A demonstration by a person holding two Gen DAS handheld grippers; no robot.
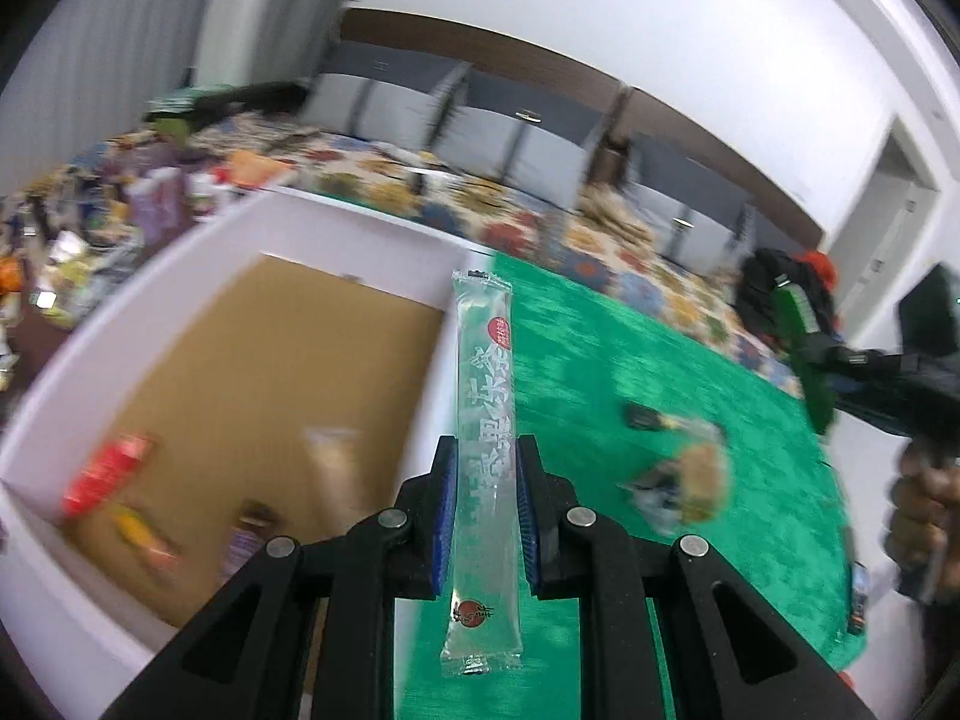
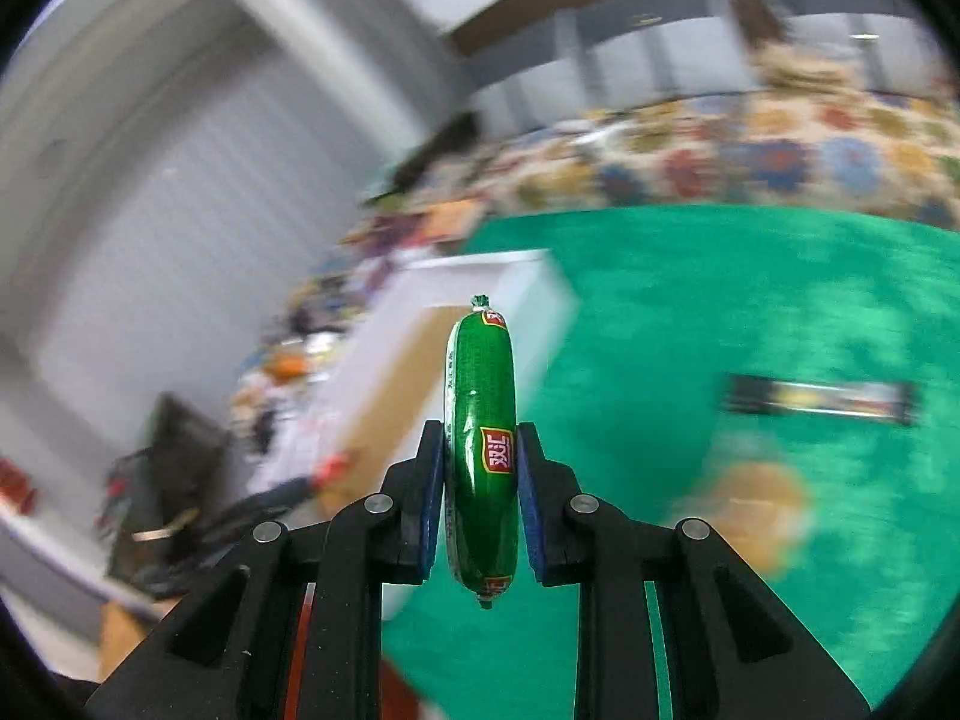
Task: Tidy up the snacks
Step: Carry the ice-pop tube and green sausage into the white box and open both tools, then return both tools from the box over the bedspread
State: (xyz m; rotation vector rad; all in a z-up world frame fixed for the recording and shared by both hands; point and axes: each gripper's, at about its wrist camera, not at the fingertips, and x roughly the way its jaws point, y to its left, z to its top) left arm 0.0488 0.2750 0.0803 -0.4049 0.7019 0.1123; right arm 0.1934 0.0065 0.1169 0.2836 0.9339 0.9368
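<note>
My left gripper is shut on a long clear snack stick with a red round label, held upright above the rim of a white box. The box has a brown cardboard floor with several blurred snacks, one of them a red packet. My right gripper is shut on a green sausage with a red label, held above the green mat. In the left wrist view the right gripper appears at the far right with the green sausage in it and a hand below.
A round biscuit packet and a small dark bar lie on the green mat. The right wrist view shows a long dark bar and a blurred yellow snack. A snack heap sits beyond the box on patterned carpet.
</note>
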